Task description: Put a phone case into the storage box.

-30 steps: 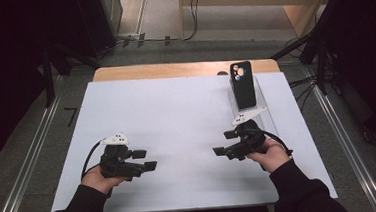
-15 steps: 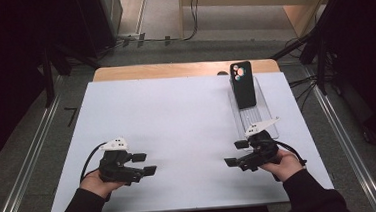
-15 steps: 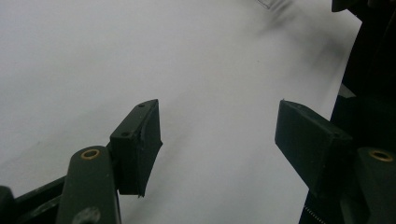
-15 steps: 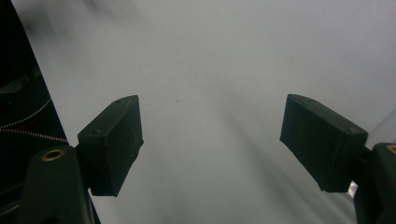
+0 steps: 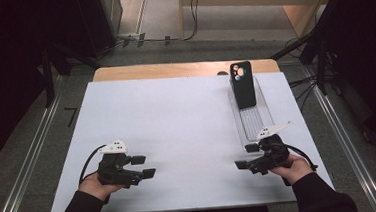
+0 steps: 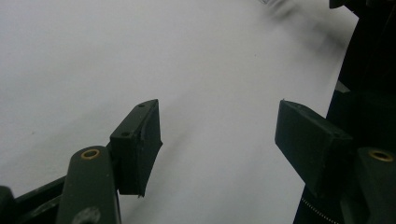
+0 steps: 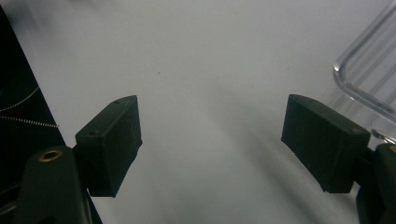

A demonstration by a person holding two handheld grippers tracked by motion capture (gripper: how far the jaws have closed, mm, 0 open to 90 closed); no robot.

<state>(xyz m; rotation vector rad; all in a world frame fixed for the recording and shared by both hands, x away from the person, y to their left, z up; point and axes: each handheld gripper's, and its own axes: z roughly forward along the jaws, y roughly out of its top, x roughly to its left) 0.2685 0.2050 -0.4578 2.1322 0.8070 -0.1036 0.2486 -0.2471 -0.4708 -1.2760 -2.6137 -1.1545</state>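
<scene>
**Phone in the tray, both grippers empty**

From above, on the high view, a black smartphone (image 5: pixel 242 84) with its camera cluster uppermost lay at the far end of a long clear plastic tray (image 5: pixel 266 114), on the right side of the white tabletop (image 5: pixel 177 122). The right gripper (image 5: pixel 248 162) sat just beside the tray's near end, jaws apart and holding nothing. The left gripper (image 5: pixel 143 171) rested well away at the near left, its jaws likewise parted and empty.

Along the left gripper view, two black pads (image 6: pixel 140 144) stood wide with nothing but bare white surface between them.

Along the right gripper view, the jaws gaped over blank tabletop, and the tray's rounded transparent rim (image 7: pixel 359 88) showed at the right, close to one pad (image 7: pixel 322 140).

To my eye the phone would be stiff, fairly heavy for its size, and slick on its glassy back, so breakable if dropped. I judged the safest hold would be across its two long edges, near the middle, keeping clear of the lenses. The tray looked light and likely to slide if nudged, so a steadying grip on its rim seemed wise.
</scene>
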